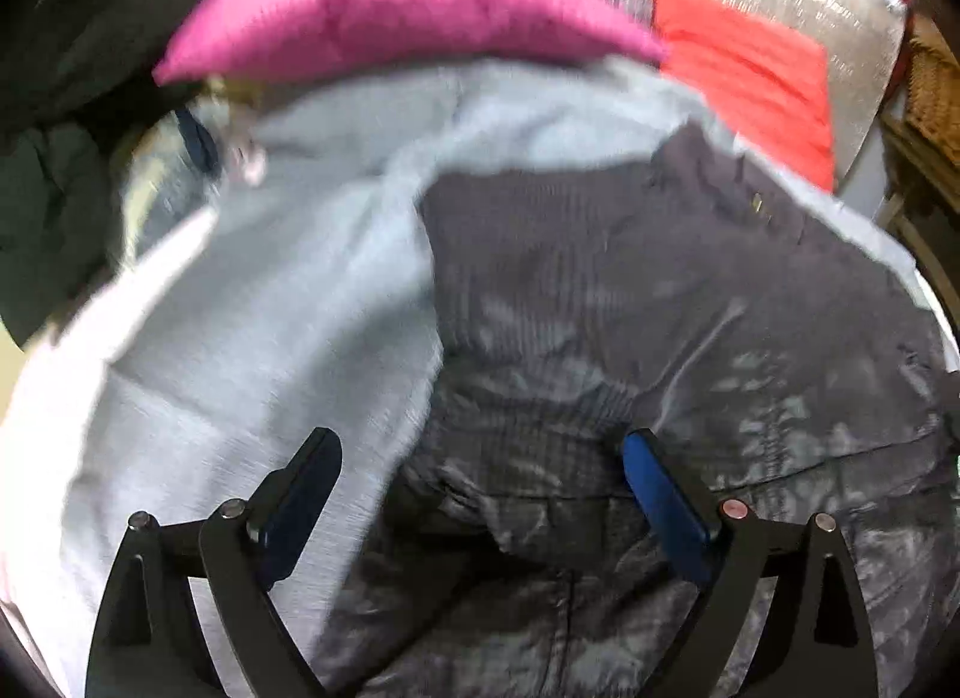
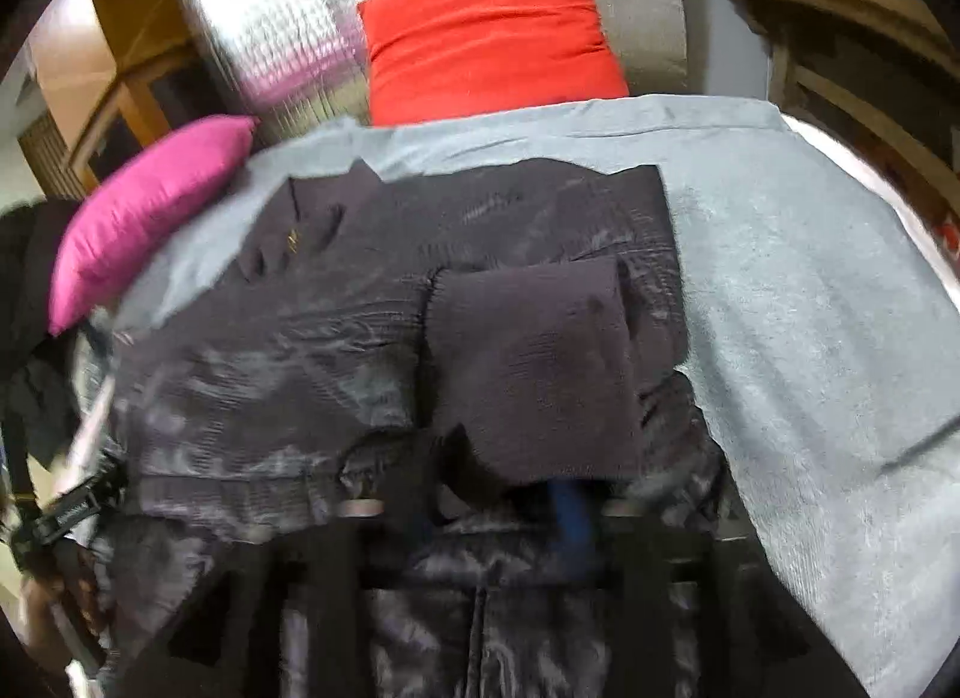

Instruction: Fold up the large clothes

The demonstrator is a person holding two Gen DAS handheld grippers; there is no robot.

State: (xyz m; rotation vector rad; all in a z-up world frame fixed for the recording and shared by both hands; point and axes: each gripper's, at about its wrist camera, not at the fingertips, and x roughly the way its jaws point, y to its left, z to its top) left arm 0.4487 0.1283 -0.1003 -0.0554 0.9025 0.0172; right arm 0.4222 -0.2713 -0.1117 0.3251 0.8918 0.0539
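**Right tongs pinch the jacket, left tongs wait spread**

Left tongs (image 1: 480,494) hover with fingers spread wide and nothing between them, just above the dark puffer jacket (image 1: 660,308), ready to catch an edge. My right tongs (image 2: 540,503) sit buried under a raised flap of that jacket; they look clamped on it, I judge, to carry the fold over. It lies on the grey blanket (image 2: 810,278), spread to keep it flat, near the pink cushion (image 1: 390,2) and red cushion (image 2: 486,32).

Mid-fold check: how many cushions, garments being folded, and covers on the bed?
Cushions: 2, magenta satin cushion and red fabric cushion
Garments being folded: 1, dark shiny quilted jacket
Covers: 1, light grey blanket
Total: 4
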